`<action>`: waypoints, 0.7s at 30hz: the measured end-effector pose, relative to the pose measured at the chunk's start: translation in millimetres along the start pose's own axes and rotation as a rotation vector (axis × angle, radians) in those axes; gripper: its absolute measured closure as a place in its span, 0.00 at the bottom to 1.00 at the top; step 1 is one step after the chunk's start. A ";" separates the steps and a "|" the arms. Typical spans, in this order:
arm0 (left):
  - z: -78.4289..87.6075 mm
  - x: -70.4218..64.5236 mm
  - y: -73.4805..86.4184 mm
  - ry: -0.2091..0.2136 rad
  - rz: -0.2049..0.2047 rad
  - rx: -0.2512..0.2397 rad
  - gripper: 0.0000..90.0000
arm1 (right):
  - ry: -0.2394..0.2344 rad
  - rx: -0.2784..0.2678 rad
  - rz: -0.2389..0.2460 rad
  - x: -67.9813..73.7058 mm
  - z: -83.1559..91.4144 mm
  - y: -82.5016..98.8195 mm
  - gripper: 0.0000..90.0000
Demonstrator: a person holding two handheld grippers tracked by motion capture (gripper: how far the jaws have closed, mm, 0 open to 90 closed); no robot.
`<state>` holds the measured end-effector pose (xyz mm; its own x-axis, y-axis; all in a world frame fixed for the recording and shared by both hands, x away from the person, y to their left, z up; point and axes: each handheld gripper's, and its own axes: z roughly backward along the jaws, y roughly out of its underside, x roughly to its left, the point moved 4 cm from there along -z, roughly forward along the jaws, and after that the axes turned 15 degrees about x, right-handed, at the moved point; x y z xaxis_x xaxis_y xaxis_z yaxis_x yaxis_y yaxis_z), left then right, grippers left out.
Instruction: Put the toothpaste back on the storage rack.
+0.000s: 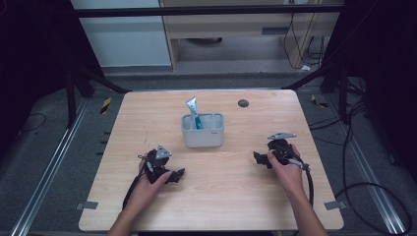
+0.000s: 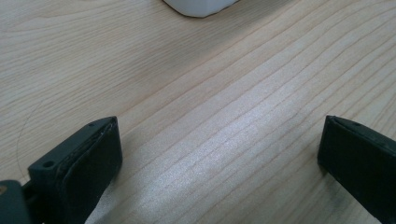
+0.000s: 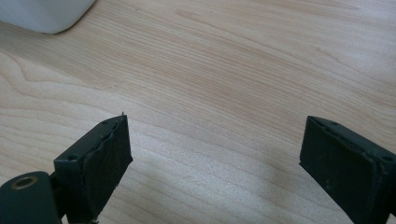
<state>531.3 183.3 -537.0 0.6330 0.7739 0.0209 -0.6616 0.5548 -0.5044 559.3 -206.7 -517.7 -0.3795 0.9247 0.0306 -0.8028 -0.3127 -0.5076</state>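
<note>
Both the left gripper [image 1: 178, 174] and the right gripper [image 1: 257, 158] rest wide open and empty on the table [image 1: 231, 196], probably ready to reach for the toothpaste tube [image 1: 193, 112] in the white holder [image 1: 203, 133].

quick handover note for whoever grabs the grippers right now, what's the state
Left gripper: open, empty, resting low on the table, near side, left of centre.
Right gripper: open, empty, resting on the table's right side.
White holder: mid-table between and beyond both grippers, untouched.
Toothpaste tube: standing tilted in the holder's left compartment, cap end down.
Done: tube sits in the holder.
Left: nothing is gripped; if the tube must come out, either gripper would probably reach it.
</note>
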 end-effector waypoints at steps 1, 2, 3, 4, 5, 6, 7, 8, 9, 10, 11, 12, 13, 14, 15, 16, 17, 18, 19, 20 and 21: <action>0.0 0.0 0.0 0.000 0.000 0.000 0.00 | 0.000 0.000 0.000 0.0 0.0 0.0 0.10; 0.0 0.0 0.0 0.000 0.000 0.000 0.00 | 0.001 0.000 -0.004 -0.6 -0.9 0.3 0.10; 0.0 0.0 0.0 0.000 0.000 0.000 0.00 | -0.001 -0.002 -0.010 -1.6 -2.5 1.3 0.10; 0.0 0.0 0.0 0.000 0.000 0.000 0.00 | 0.000 -0.001 -0.013 -2.1 -3.6 1.9 0.10; 0.0 0.0 0.0 0.000 0.000 0.000 0.00 | 0.004 0.001 -0.016 -2.8 -4.7 2.7 0.10; 0.0 0.0 0.0 0.000 0.000 0.000 0.00 | 0.002 -0.001 -0.021 -3.4 -5.7 3.5 0.10; 0.0 -0.1 0.0 0.000 0.000 0.000 0.00 | -0.002 0.000 -0.028 -3.9 -6.6 4.3 0.10; 0.0 0.0 0.0 0.000 0.000 0.000 0.00 | -0.004 -0.001 -0.035 -4.3 -7.4 4.9 0.10; 0.0 0.0 0.0 0.000 0.000 0.000 0.00 | -0.004 0.002 -0.034 -5.2 -8.1 5.7 0.10; 0.0 0.0 0.0 0.000 0.000 -0.001 0.00 | -0.001 0.004 -0.040 -6.0 -9.0 6.4 0.10; 0.0 0.0 0.0 0.000 0.001 0.000 0.00 | -0.004 0.000 -0.048 -6.5 -9.4 6.7 0.10; 0.0 0.0 0.0 0.000 0.001 -0.001 0.00 | -0.003 0.001 -0.053 -7.1 -10.2 7.4 0.09; 0.0 0.0 0.0 0.000 0.001 -0.001 0.00 | -0.003 0.001 -0.053 -7.1 -10.2 7.4 0.09; 0.0 0.0 0.0 0.000 0.001 0.000 0.00 | 0.000 0.005 -0.058 -7.8 -12.3 8.8 0.08; 0.0 0.0 0.0 0.000 0.000 0.000 0.00 | 0.008 0.000 -0.052 -8.0 -13.2 9.2 0.08; 0.0 0.0 0.0 0.000 0.000 0.000 0.00 | 0.014 -0.005 -0.052 -7.8 -13.7 9.6 0.08; 0.0 -0.1 0.0 0.000 0.001 0.000 0.00 | 0.015 -0.011 -0.058 -7.4 -14.2 9.6 0.07; 0.0 0.0 0.0 0.000 0.001 0.000 0.00 | 0.016 -0.013 -0.057 -7.2 -14.5 9.6 0.07; 0.0 -0.1 0.0 0.000 0.001 0.000 0.00 | 0.021 -0.015 -0.058 -6.4 -15.1 9.8 0.06; 0.0 0.0 0.0 0.000 0.000 0.000 0.00 | 0.032 -0.020 -0.052 -5.4 -16.1 10.0 0.05; 0.0 -0.1 0.0 0.000 0.000 0.000 0.00 | 0.055 -0.025 -0.041 -4.2 -17.9 10.5 0.04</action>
<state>531.3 183.3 -537.0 0.6329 0.7740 0.0205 -0.6618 0.5545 -0.5045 560.7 -209.9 -538.6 -0.3204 0.9473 0.0050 -0.8051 -0.2695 -0.5284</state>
